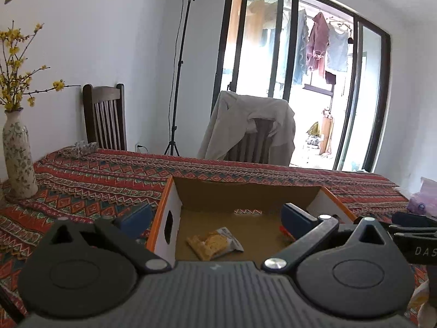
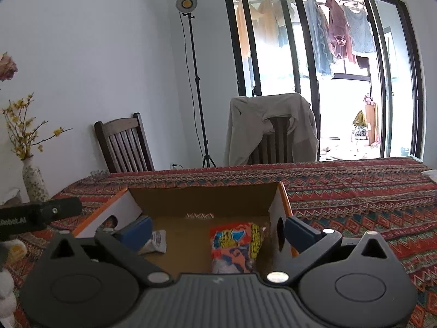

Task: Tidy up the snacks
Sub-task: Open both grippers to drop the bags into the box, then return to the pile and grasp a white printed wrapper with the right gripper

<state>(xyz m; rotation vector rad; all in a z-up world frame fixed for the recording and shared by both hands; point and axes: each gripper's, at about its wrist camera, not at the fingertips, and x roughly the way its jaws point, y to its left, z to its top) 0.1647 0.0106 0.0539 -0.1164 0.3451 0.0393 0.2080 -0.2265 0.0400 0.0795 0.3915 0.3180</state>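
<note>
1. Standing over the near edge of the cardboard box (image 1: 247, 191), both claws point forward and slightly down into it; the box sits on the patterned tabletop (image 1: 90, 180).

2. Left claw (image 1: 215, 216): jaws spread wide, nothing between the pads. Its left finger hangs outside the box's left wall and its right finger inside, so the claw straddles that wall.

3. A yellow biscuit packet (image 1: 214, 243) lies flat on the box floor, just ahead of and below the left claw, between the fingers' lines. Its long axis runs roughly across the view, slightly skewed. This hand is the nearer to it.

4. Right claw (image 2: 217, 232): likewise fully wide and empty. Its left finger is inside the box and its right finger sits at the right wall.

5. An orange-and-yellow snack bag (image 2: 236, 246) lies on the box floor directly below the right claw, close against the right wall, its long axis pointing away from the viewer. The right hand is the nearer to it.

6. Judgement: both snacks appear already deposited in the box. Any further move turns on items outside it; pale objects show at the frame edges, but I cannot identify them.
</note>
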